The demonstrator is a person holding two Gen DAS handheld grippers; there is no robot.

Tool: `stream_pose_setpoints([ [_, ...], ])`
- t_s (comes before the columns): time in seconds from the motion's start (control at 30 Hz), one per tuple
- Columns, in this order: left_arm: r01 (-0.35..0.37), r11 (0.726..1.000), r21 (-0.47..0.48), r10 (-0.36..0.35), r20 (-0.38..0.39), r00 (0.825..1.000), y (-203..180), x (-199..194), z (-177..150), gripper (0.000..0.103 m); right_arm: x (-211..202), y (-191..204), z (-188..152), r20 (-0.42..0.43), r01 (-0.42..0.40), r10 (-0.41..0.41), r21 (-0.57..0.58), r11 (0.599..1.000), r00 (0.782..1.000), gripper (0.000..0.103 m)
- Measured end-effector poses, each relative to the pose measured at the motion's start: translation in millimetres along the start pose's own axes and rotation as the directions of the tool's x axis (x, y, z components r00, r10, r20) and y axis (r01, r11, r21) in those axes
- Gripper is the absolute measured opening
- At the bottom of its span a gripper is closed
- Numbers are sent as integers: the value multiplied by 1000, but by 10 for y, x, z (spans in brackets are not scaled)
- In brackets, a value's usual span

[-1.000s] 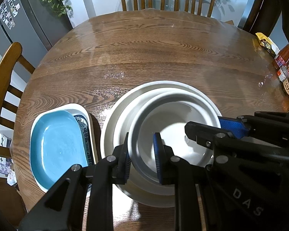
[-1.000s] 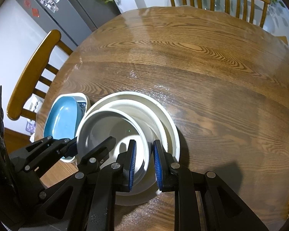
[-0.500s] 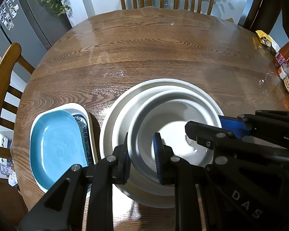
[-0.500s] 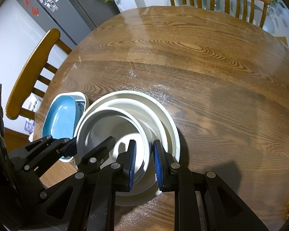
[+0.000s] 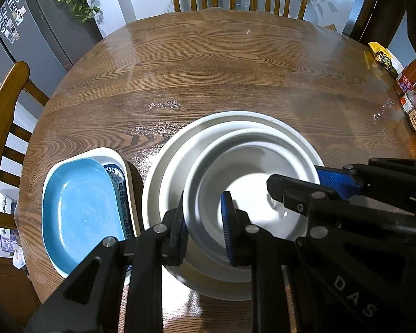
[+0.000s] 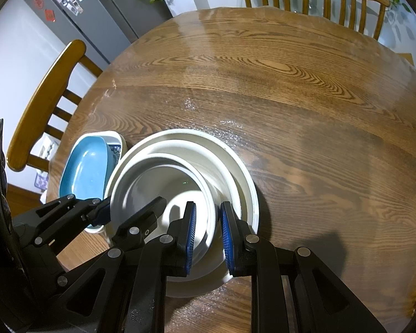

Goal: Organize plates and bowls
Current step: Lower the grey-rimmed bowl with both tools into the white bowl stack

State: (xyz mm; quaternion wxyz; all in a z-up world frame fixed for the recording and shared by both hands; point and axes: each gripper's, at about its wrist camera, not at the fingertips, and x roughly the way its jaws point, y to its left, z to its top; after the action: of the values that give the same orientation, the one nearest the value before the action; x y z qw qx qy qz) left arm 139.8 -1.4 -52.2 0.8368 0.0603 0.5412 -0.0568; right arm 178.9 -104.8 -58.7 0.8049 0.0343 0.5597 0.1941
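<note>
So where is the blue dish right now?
The blue dish sits at the table's near-left edge in the left wrist view, nested in a white patterned dish, just left of the stacked white bowls.

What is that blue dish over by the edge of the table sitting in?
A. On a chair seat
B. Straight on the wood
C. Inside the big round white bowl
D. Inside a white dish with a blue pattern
D: the blue dish is nested in a white patterned dish, whose rim and blue decoration show along its side; that pair stands on the table beside the stacked round white bowls.
</note>
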Motion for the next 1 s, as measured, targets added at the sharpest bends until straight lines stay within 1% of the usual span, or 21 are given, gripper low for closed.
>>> stream_pose_setpoints([
  [1.0, 0, 1000, 7, 0, -8, 1000, 8, 25, -1, 19, -6, -12, -1, 3, -2, 2, 8, 1000, 1000, 21],
])
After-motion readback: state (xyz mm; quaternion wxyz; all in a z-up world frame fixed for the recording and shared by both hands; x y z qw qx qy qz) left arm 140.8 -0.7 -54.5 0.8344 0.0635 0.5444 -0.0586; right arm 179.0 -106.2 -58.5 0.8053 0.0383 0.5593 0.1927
